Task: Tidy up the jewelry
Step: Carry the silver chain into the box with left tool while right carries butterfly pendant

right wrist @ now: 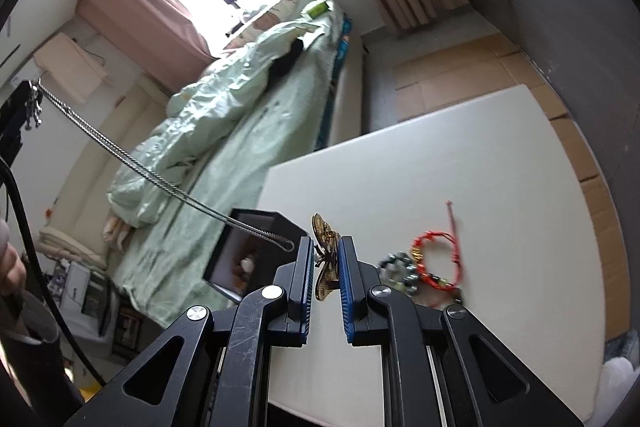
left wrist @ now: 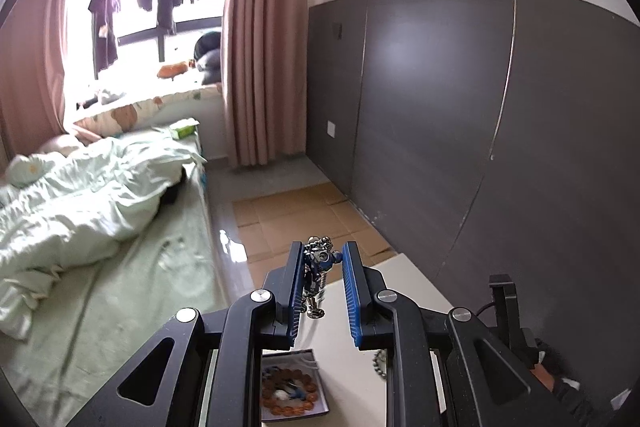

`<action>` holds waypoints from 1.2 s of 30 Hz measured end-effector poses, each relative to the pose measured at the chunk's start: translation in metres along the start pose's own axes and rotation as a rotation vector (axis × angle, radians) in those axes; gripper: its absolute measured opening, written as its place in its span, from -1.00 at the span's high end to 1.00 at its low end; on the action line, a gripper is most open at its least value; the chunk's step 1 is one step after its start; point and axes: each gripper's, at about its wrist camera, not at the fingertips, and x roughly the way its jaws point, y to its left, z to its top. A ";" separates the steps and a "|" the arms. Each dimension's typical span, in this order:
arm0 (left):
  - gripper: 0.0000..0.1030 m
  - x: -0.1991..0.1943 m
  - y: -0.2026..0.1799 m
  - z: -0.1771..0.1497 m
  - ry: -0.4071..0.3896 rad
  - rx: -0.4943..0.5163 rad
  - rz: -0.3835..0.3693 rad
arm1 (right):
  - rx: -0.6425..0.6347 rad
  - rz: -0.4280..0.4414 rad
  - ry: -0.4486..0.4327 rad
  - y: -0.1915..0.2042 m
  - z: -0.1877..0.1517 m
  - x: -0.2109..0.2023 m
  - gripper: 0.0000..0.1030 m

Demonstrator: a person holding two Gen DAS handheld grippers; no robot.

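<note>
Silver chain (right wrist: pixel 132 163) taut between both tools, left tool (left wrist: pixel 322 259) and right tool (right wrist: pixel 325 259) clamping its ends.

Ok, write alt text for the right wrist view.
The right gripper pinches a gold butterfly pendant, its silver chain stretched taut up and left. A red cord bracelet lies on the white table.

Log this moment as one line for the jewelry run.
left gripper: holds chain end with silver-blue charm | right gripper: holds gold pendant | chain: taut between them | box: open | bracelets: on table
</note>
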 end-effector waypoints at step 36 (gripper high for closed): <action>0.55 0.133 0.061 -0.179 0.291 -0.318 0.054 | 0.011 0.102 -0.053 0.042 0.002 0.033 0.73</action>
